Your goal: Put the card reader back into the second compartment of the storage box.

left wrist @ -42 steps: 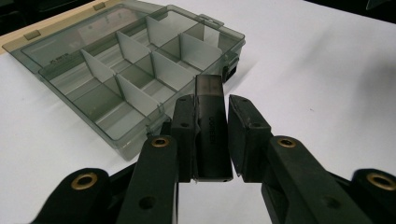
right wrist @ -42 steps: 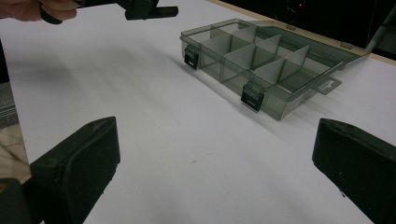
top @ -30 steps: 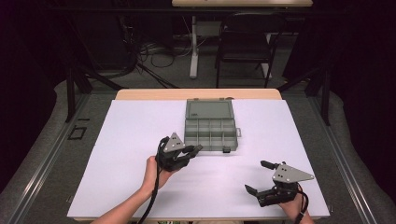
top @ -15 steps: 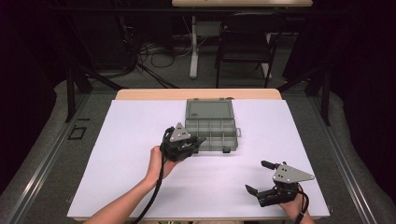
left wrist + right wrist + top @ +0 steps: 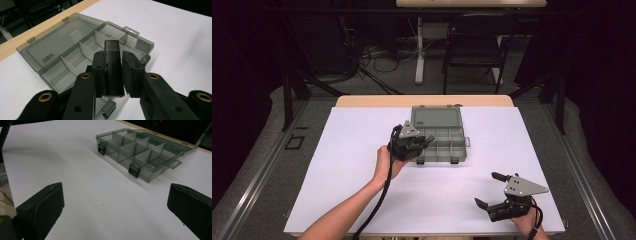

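Right now the left claw (image 5: 113, 75) is clamped on a small dark block (image 5: 113, 67), holding it above the open compartments of a smoky grey organiser box (image 5: 438, 135). That box lies with its lid flat open toward the far edge of the white worktop (image 5: 337, 175), latches facing the person. Well apart, near the front right corner, the right claw (image 5: 489, 190) rests low with its jaws spread wide, gripping nothing.

lab/studio | black curtains (image 5: 242, 75) | floor cables (image 5: 377, 55) | white-topped table (image 5: 337, 165)
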Available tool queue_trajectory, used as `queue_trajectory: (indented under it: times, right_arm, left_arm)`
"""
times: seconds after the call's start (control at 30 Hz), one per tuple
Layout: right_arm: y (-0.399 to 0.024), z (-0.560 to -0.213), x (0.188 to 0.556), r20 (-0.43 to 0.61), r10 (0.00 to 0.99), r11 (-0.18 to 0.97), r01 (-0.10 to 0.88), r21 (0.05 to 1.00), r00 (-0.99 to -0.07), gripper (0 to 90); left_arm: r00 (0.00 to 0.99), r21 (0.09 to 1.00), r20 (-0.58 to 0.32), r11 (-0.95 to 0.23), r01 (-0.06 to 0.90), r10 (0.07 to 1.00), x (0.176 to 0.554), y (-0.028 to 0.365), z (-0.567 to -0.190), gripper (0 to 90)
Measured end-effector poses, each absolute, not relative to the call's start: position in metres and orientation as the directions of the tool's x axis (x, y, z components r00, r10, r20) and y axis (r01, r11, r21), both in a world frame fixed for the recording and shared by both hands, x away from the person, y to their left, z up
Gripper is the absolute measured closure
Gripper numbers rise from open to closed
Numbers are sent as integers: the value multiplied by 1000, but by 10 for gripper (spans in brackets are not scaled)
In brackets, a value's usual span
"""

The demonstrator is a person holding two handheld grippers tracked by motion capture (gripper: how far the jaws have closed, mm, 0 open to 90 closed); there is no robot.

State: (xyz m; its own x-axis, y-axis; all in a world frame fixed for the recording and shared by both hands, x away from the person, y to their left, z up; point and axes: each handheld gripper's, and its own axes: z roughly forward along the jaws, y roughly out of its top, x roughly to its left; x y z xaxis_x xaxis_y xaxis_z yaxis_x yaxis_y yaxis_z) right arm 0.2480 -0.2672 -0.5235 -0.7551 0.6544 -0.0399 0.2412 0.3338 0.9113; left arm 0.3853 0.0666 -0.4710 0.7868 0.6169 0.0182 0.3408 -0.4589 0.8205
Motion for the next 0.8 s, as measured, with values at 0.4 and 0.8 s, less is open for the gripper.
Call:
queue_trajectory:
  times: [0.4, 0.8]
  right_arm:
    - [-267, -524, 248, -39, 654, 335, 243, 910, -756, 7]
    - [-267, -524, 248, -40, 653, 337, 243, 910, -756, 8]
  left_arm:
    - [746, 814, -18, -424, 398, 665, 407, 67, -475, 732]
    - [704, 813, -67, -370, 450, 707, 425, 63, -480, 731]
